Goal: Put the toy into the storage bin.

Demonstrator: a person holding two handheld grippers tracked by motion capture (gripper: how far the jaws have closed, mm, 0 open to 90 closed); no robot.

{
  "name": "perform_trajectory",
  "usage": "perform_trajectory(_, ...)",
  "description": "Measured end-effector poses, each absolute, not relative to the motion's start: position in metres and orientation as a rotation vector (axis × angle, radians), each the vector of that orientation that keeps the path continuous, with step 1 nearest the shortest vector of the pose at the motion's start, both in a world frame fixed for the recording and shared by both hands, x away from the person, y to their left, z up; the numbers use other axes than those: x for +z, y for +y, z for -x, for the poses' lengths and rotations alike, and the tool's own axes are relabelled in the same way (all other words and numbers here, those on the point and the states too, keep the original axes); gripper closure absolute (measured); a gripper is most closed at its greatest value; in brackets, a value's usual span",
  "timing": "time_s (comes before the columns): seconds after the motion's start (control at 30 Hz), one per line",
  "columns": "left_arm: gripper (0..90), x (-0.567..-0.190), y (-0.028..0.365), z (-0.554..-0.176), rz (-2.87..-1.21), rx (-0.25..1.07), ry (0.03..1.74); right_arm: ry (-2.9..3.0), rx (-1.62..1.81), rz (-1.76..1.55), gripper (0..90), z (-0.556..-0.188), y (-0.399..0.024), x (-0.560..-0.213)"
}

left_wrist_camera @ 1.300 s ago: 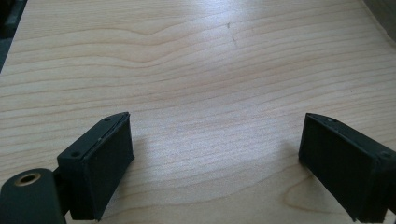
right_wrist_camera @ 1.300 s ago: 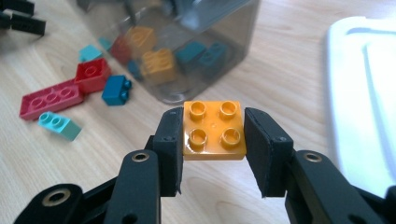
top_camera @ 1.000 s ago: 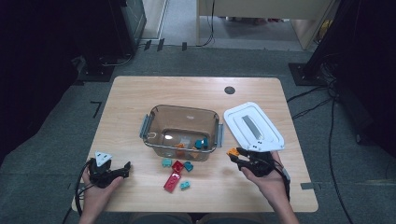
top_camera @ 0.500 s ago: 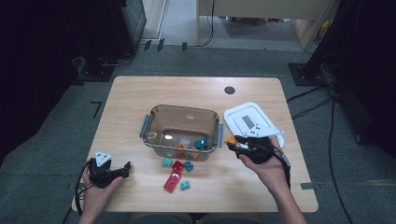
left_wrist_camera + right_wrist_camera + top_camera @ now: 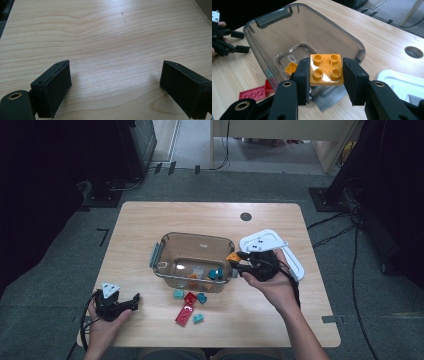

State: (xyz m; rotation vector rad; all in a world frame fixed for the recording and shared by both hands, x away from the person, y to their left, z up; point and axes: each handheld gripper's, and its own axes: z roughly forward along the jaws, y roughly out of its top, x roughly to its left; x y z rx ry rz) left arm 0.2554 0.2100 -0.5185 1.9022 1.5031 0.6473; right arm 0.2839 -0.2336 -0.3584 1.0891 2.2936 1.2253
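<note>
We have lifted the right gripper [image 5: 326,72], its jaws holding the orange brick [image 5: 326,70], to the container [image 5: 352,41] rim, ready to drop.

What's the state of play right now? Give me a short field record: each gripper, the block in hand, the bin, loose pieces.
right gripper: shut on orange block, studs up, at the bin's right rim
left gripper: open, nothing between jaws, low over bare table
clear bin: upright, a few blocks inside, including an orange and a teal one
loose blocks: red and teal pieces on the table in front of the bin
white lid: flat, right of the bin
</note>
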Motion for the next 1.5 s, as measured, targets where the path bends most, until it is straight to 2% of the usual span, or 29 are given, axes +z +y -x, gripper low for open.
perform_trajectory(0.57,9.9,-0.519,0.21,-0.256,-1.9,0.649,1.503,2.393,1.18,-1.063,60.3,-0.309,-0.193,-0.373)
perform_trajectory(1.0,9.9,-0.519,0.21,-0.255,-1.901,0.649,1.503,2.426,1.139,-1.073,59.6,-0.319,-0.177,-0.386)
perform_trajectory(1.17,9.9,-0.519,0.21,-0.255,-1.901,0.649,1.503,2.425,1.143,-1.072,52.8,-0.32,-0.177,-0.387)
perform_trajectory(1.5,10.0,-0.519,0.21,-0.256,-1.901,0.649,1.503,2.404,1.173,-1.083,46.9,-0.317,-0.184,-0.381)
